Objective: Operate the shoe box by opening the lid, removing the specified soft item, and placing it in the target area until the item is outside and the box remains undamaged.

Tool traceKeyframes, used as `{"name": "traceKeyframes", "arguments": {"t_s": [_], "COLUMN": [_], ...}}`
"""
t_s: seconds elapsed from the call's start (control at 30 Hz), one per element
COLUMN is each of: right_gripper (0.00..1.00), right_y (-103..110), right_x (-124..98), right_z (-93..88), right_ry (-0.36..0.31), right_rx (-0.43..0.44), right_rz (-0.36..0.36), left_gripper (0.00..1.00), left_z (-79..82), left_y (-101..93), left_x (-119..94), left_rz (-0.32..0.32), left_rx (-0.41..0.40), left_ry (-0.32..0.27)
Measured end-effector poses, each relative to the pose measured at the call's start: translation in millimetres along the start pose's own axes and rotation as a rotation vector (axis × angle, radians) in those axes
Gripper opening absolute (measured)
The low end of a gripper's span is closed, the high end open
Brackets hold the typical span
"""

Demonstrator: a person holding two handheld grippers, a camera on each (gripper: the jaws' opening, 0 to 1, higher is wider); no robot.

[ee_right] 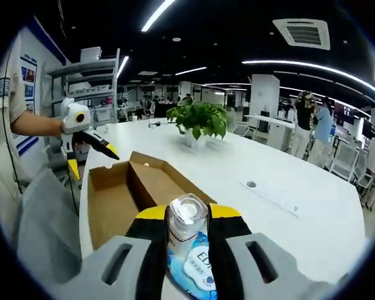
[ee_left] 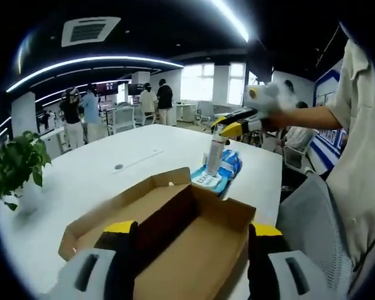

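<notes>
An open brown cardboard shoe box [ee_left: 175, 240] lies on the white table [ee_left: 100, 169] with its lid flap folded out. In the left gripper view my left gripper [ee_left: 192, 245] stands open over it, one jaw on each side of the near end. Beyond the box, my right gripper [ee_left: 221, 128] is shut on the top of a clear plastic bottle [ee_left: 214, 153] that stands on a blue soft pack [ee_left: 224, 170]. In the right gripper view the bottle [ee_right: 187, 226] sits between the shut jaws of my right gripper [ee_right: 187, 215], the blue pack [ee_right: 197, 270] lies under it, and the box [ee_right: 128, 187] and left gripper [ee_right: 92, 158] are to the left.
A potted green plant [ee_right: 200, 119] stands on the table past the box, plant [ee_left: 15, 165]. A grey chair [ee_left: 312, 219] stands at the table edge by the person's body. Metal shelves [ee_right: 94, 78] and several people stand in the background.
</notes>
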State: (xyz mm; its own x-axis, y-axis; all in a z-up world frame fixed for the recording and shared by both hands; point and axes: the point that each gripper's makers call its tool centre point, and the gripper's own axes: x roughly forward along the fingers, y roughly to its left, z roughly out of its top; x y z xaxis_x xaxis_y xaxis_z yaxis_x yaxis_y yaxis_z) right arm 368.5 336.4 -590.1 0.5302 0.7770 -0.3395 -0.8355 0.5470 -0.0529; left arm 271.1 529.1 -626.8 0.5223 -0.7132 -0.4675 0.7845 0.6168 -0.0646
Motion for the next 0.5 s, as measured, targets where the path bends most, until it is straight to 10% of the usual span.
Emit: {"name": "traceKeyframes", "arguments": {"t_s": [0.5], "right_gripper": [0.2], "right_y": [-53], "right_x": [26], "right_z": [-17.0], "right_ry": [0.052], "right_rx": [-0.047], "right_rz": [-0.057], "left_gripper": [0.86], "left_z": [-22.7], "left_y": [15.2], "left_x": [-31], "left_rz": [0.111], "left_rx": [-0.041], "left_ry": [0.028]}}
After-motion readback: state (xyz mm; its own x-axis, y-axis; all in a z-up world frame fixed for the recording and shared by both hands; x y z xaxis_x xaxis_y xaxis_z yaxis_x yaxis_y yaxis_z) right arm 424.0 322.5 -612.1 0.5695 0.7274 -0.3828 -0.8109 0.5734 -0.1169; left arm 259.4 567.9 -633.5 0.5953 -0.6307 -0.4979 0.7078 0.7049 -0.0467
